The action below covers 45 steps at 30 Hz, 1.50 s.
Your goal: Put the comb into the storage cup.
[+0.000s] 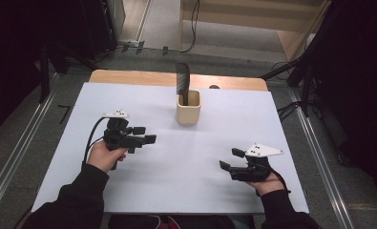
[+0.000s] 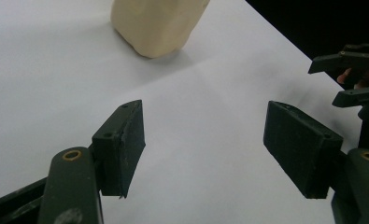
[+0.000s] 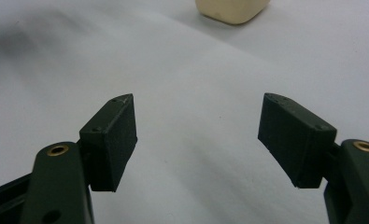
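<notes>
A: Where's the cup (image 1: 188, 108)?

B: Upright on the white worktop (image 1: 186, 167), towards the far side, about midway across. A dark, flat tool (image 1: 182, 79) stands in it and sticks out well above the rim.

A: And the left gripper (image 1: 144, 135)?

B: Out over the worktop on the left, well apart from the cup, pointing to the right across the sheet. Its fingers (image 2: 119, 147) stand wide apart with nothing between them. In the left gripper view (image 2: 210, 149) the cup (image 2: 159, 25) sits beyond them at the top, and the other gripper shows at the right edge.

A: The right gripper (image 1: 231, 159)?

B: Near the front right corner, pointing left. Its fingers (image 3: 109, 142) are also spread, bare worktop between them. In the right gripper view (image 3: 198, 140) the cup's base (image 3: 232, 11) shows at the top edge, well apart.

A: Is either one touching the cup?

B: No, both are clear of it.
</notes>
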### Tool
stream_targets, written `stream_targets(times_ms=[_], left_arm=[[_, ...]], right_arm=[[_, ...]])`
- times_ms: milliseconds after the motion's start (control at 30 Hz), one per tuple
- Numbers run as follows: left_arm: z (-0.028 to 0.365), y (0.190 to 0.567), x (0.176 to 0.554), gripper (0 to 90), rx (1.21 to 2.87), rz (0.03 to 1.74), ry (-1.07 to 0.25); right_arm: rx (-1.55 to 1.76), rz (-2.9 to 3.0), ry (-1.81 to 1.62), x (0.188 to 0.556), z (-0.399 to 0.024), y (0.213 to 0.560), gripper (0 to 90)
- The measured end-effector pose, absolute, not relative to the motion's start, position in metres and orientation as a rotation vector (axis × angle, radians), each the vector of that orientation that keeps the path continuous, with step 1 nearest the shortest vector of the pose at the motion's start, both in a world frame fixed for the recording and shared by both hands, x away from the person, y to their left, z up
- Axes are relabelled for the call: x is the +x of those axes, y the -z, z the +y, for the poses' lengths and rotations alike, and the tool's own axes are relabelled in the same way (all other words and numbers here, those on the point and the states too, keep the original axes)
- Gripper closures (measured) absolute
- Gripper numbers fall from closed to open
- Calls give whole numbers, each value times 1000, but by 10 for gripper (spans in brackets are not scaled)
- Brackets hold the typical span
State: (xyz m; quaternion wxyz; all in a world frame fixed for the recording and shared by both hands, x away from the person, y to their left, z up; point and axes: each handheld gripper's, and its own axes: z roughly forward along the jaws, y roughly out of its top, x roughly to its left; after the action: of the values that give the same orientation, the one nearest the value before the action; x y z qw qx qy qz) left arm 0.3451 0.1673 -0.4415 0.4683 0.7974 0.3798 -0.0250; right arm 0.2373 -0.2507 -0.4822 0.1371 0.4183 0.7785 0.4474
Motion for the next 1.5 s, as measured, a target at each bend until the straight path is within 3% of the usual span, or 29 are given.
stream_targets(times_ms=[1500], left_arm=[[205,450,298,275,2042,932,44]], right_arm=[[1211,2259,-1290,236,-251,482,262]])
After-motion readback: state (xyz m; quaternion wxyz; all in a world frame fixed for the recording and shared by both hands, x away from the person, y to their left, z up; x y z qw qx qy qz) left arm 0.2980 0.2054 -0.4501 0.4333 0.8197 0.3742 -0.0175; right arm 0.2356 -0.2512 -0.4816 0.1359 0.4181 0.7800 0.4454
